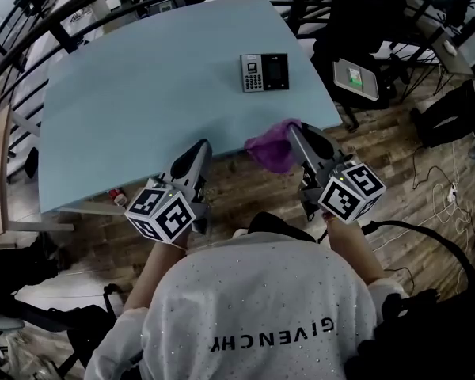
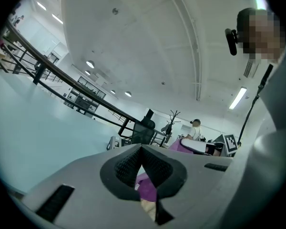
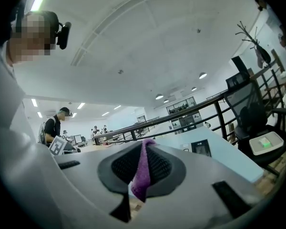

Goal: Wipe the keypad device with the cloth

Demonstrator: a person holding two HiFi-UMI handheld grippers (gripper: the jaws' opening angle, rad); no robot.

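Note:
The keypad device [image 1: 264,72], dark with a grey key block and a black screen, lies flat on the pale blue table [image 1: 142,101] toward its far right. My right gripper [image 1: 294,130] hangs at the table's near edge, shut on a purple cloth [image 1: 274,146] that droops from its tip; a purple strip [image 3: 143,171] is pinched between its pads. The keypad device [image 3: 200,148] shows small beyond them. My left gripper [image 1: 203,145] is shut and holds nothing, level with the near edge. The purple cloth [image 2: 147,189] shows through below its tip [image 2: 142,149].
A black office chair [image 1: 356,62] with a white tablet [image 1: 355,79] on its seat stands right of the table. Black railings [image 1: 32,22] run along the far left side. Cables [image 1: 439,188] trail on the wooden floor [image 1: 396,157] at the right.

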